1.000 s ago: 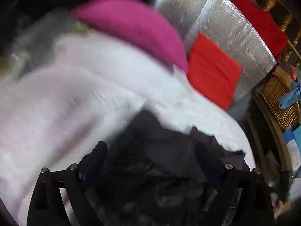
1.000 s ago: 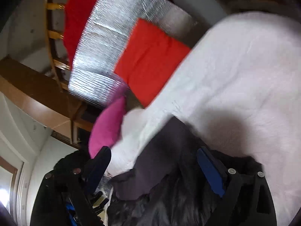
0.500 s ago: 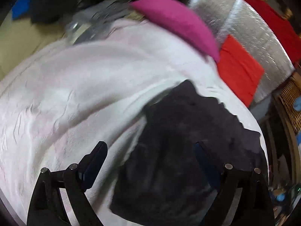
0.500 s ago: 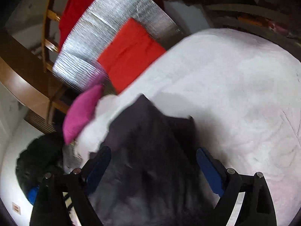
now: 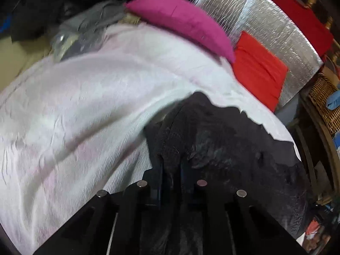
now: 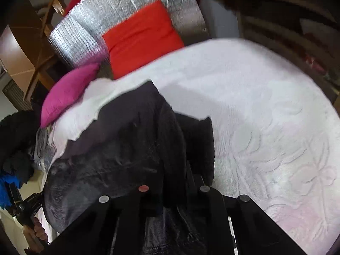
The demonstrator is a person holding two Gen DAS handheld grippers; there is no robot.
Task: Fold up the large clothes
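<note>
A large dark grey-black garment (image 5: 229, 146) lies bunched on a bed with a white quilted cover (image 5: 74, 110). It also shows in the right wrist view (image 6: 127, 140). My left gripper (image 5: 171, 165) is shut on a fold at the garment's left edge. My right gripper (image 6: 176, 170) is shut on a fold at its right edge. The cloth hangs slack between the two grippers. The fingertips are mostly hidden in dark fabric.
A magenta pillow (image 5: 182, 21) and a red cushion (image 5: 259, 70) lie at the head of the bed against a silver foil panel (image 5: 261, 14). A wicker basket (image 5: 323, 99) stands at the right. Dark and grey clothes (image 6: 17, 140) are piled at the bed's left. The bed cover (image 6: 265, 110) spreads to the right.
Both grippers were open half a second ago above the garment. Now both have dropped onto it and shut on its edges.
</note>
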